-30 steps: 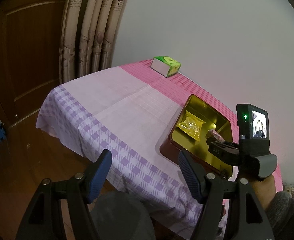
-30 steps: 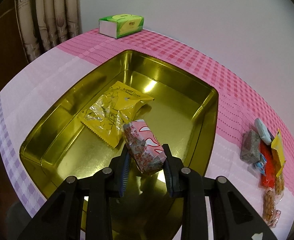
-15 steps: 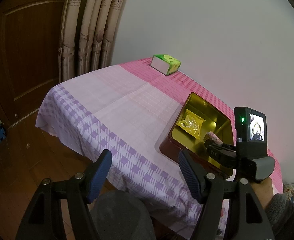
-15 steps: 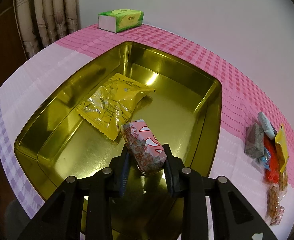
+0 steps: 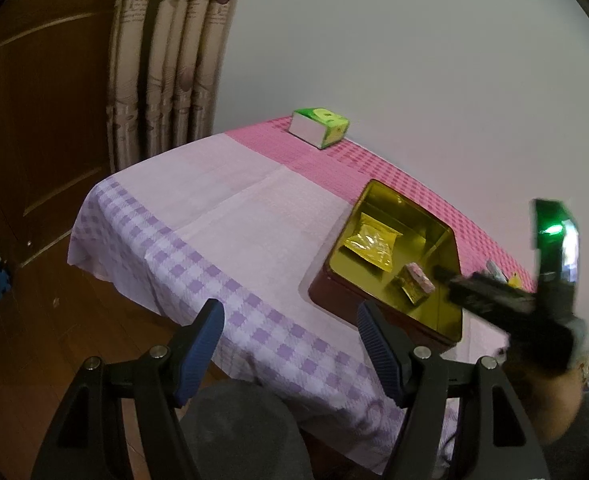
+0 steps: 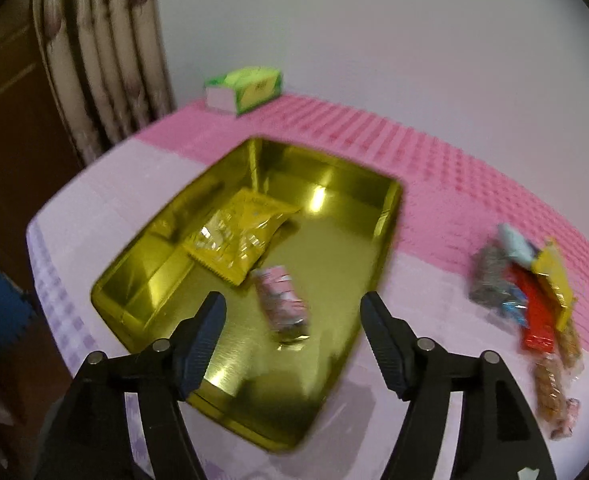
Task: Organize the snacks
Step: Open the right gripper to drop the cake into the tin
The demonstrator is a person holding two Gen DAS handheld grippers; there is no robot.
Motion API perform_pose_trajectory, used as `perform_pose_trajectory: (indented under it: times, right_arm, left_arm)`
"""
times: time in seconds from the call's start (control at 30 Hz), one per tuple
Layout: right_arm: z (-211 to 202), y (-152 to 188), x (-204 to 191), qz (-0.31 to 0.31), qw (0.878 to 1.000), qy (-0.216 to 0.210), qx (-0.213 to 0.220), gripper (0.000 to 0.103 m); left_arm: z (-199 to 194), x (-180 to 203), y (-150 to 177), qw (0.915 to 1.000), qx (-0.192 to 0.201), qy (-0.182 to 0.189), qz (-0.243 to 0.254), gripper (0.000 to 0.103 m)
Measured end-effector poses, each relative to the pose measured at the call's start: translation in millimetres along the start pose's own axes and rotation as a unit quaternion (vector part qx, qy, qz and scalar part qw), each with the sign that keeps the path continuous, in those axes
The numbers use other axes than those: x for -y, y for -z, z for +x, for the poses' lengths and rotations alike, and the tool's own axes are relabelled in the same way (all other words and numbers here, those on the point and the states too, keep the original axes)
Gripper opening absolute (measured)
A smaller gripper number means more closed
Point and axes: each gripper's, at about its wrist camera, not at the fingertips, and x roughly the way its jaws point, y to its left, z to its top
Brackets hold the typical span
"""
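Note:
A gold tin sits on the checked tablecloth. Inside it lie a yellow snack bag and a pink-and-white snack packet. My right gripper hovers above the tin, its jaws opening; the pink packet lies loose on the tin floor below them, touched by neither pad. In the left wrist view the right gripper's body shows blurred at the tin's right. My left gripper stands open and empty off the table's near edge.
A pile of several loose snacks lies on the cloth right of the tin. A green tissue box stands at the far edge by the wall. Curtains and a wooden door are on the left.
My right gripper let go of the pink packet, which now lies in the tin, and has pulled up and back. The left gripper has stayed put.

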Motion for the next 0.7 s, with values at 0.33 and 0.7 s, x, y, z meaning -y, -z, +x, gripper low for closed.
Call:
perform_pose_trajectory:
  times: [0.33,0.7]
  right_arm:
    - [-92.0,110.6,172.0,0.132,0.987,0.090,0.035,0.076]
    - [-191.8,265.2,374.1,0.470,0.861,0.172,0.091,0.080]
  left_arm:
    - [6.4,67.6,30.7,0.9881,-0.027,0.089,0.123,0.071]
    - [43.5,278.9,115.7,0.9045,-0.126,0.220,0.343,0.071]
